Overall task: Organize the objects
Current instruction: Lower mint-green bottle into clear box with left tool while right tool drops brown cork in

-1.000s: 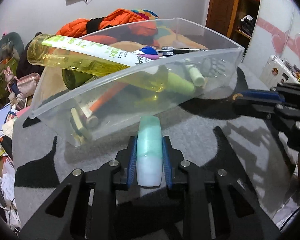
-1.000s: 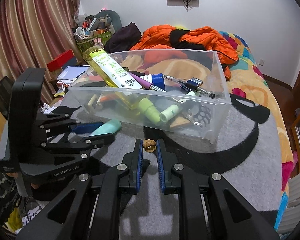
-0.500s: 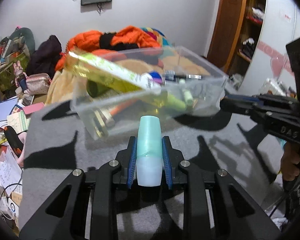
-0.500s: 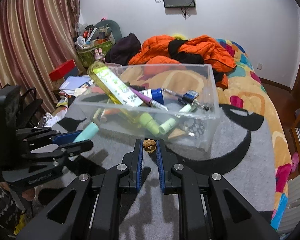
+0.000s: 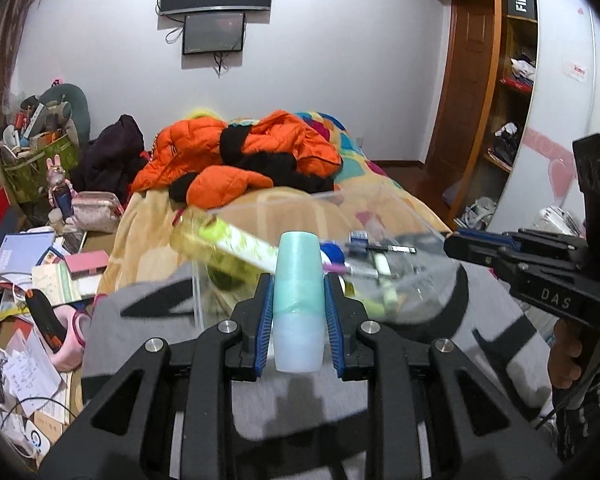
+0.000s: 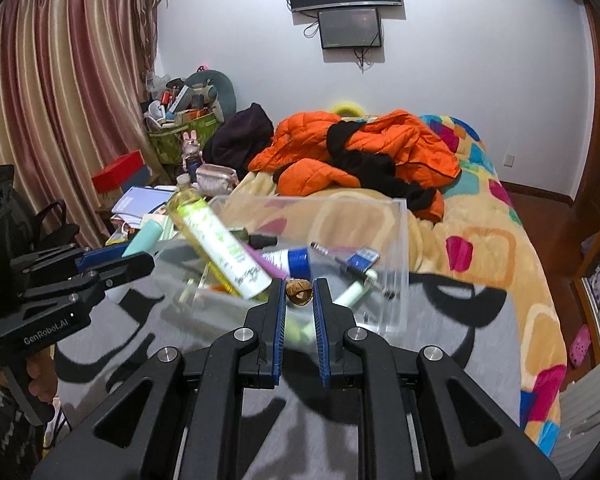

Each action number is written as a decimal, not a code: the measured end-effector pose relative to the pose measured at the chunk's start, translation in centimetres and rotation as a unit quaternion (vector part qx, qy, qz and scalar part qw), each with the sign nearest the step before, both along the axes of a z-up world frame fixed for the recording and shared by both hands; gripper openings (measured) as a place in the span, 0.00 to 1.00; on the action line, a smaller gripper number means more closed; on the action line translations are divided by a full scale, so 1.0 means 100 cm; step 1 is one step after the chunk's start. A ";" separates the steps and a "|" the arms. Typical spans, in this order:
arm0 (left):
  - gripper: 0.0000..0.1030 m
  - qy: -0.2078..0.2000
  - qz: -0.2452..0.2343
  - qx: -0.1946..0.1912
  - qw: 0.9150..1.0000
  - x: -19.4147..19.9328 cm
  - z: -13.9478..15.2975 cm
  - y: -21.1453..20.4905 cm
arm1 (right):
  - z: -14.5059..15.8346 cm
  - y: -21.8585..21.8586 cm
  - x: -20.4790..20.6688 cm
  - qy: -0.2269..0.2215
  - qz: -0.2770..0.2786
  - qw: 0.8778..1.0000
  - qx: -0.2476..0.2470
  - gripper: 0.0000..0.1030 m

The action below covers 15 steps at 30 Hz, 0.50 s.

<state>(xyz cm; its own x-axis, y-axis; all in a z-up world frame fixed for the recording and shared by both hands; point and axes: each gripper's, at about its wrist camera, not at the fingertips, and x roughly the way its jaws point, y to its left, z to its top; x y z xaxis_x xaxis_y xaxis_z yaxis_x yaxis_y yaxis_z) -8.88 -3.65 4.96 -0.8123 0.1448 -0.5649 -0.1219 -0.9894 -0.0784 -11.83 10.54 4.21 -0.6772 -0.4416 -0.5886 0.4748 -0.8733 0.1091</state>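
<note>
both hand-held grippers (left [image 5: 299, 300], right [image 6: 299, 304]) clamped on loads.

A clear, glossy plastic bin [image 6: 396, 240] sits on a grey and black cloth mat [image 6: 440, 344] that looks soft and matt. Inside the bin, a translucent yellow plastic bottle [image 6: 216, 248] carries a shiny paper-like label. The left gripper [image 5: 299, 300] is matt black plastic with silvery metal bolts and blue ribbed pads; it clamps a smooth, satin mint-green plastic tube [image 5: 299, 300]. The right gripper [image 6: 299, 292], of the same make, pinches a small brown object [image 6: 299, 292] with a rough, wrinkled surface. Far behind lies a puffy orange jacket [image 6: 360, 152] of slightly shiny quilted cloth.
</note>
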 end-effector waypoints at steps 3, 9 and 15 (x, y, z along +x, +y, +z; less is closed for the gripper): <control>0.23 0.003 0.004 -0.003 1.000 -0.014 0.002 -0.004 | -0.001 -0.002 -0.011 0.000 -0.007 1.000 0.008 0.12; 0.23 -0.012 -0.003 -0.002 1.000 -0.045 -0.004 0.002 | -0.016 -0.006 -0.033 -0.022 -0.015 0.999 0.023 0.12; 0.23 -0.043 -0.029 0.017 0.999 -0.075 -0.016 0.016 | -0.029 -0.010 -0.052 -0.040 -0.019 0.998 0.038 0.12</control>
